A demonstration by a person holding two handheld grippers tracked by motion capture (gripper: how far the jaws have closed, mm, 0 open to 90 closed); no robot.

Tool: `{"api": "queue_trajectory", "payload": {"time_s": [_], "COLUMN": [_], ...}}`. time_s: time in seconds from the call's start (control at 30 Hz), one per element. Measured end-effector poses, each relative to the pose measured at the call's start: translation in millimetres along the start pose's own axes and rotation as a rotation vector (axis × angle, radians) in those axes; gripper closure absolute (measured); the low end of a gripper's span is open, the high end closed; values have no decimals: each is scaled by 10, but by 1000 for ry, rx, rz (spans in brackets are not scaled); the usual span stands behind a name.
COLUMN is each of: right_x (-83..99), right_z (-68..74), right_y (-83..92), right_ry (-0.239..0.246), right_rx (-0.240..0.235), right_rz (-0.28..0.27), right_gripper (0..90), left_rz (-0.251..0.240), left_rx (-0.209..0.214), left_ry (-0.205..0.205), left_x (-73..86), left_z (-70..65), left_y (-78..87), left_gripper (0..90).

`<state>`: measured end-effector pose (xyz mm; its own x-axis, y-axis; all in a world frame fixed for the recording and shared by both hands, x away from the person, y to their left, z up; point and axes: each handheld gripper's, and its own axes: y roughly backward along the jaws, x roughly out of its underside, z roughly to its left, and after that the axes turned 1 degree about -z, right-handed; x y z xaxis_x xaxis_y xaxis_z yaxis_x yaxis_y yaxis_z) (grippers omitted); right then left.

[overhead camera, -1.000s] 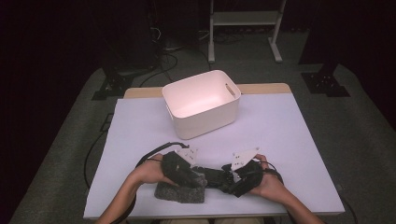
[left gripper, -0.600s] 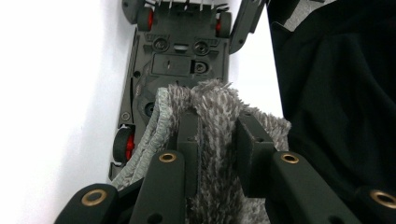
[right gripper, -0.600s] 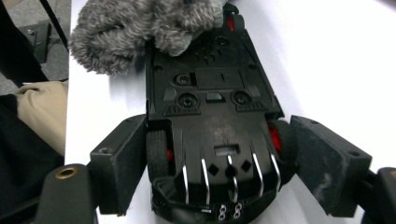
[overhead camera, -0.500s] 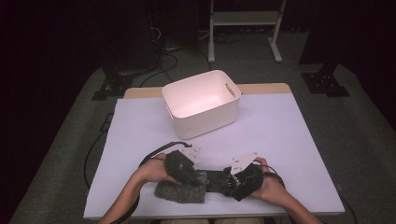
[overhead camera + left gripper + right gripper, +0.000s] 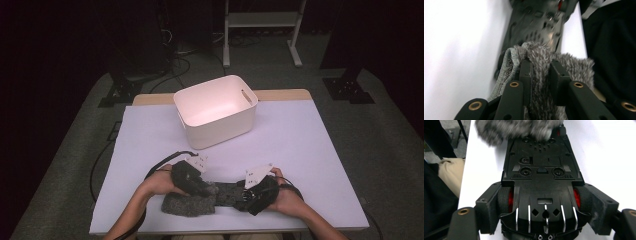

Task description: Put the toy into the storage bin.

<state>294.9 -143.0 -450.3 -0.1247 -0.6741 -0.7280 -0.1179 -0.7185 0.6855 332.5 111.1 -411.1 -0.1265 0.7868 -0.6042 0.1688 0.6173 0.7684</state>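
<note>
Toy car (image 5: 541,182) belly-up, long axis across table; right claw (image 5: 544,215) clamped on it; left claw (image 5: 540,75) clamped on cloth (image 5: 571,67).

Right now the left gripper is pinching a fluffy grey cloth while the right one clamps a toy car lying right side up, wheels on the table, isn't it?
Not quite. The toy car is upside down: the right gripper view shows its black underside facing up, with the right gripper clamped across its wheels. The left gripper does pinch the fluffy grey cloth.
</note>
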Motion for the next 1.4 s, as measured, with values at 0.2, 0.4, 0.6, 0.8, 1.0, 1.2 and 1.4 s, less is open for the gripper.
{"api": "queue_trajectory", "payload": {"time_s": [0.2,0.4,0.6,0.8,1.0,1.2,1.4], "right_x": [-70,-58,-51,-32,-25,-24,-14], "right_z": [-23,-57,-50,-62,-64,-70,-66], "right_y": [-38,-43,-44,-49,-54,-57,-64], "right_ry": [22,-3,3,-12,-15,-14,-9], "right_rx": [6,-12,-7,-14,-16,-20,-18], "right_rz": [14,15,14,10,11,7,9], "right_gripper": [239,236,237,237,237,238,238], "left_rz": [13,44,45,35,-17,-32,-20], "left_rx": [22,0,-38,-101,-110,-87,-63], "left_ry": [-66,-84,-54,-34,-70,-95,-138], "left_x": [-265,-283,-80,171,295,164,-24], "left_z": [-41,-67,-82,-84,-85,-83,-82], "left_y": [-155,-150,-9,164,183,109,2], "left_gripper": [748,747,747,748,763,761,759]}}
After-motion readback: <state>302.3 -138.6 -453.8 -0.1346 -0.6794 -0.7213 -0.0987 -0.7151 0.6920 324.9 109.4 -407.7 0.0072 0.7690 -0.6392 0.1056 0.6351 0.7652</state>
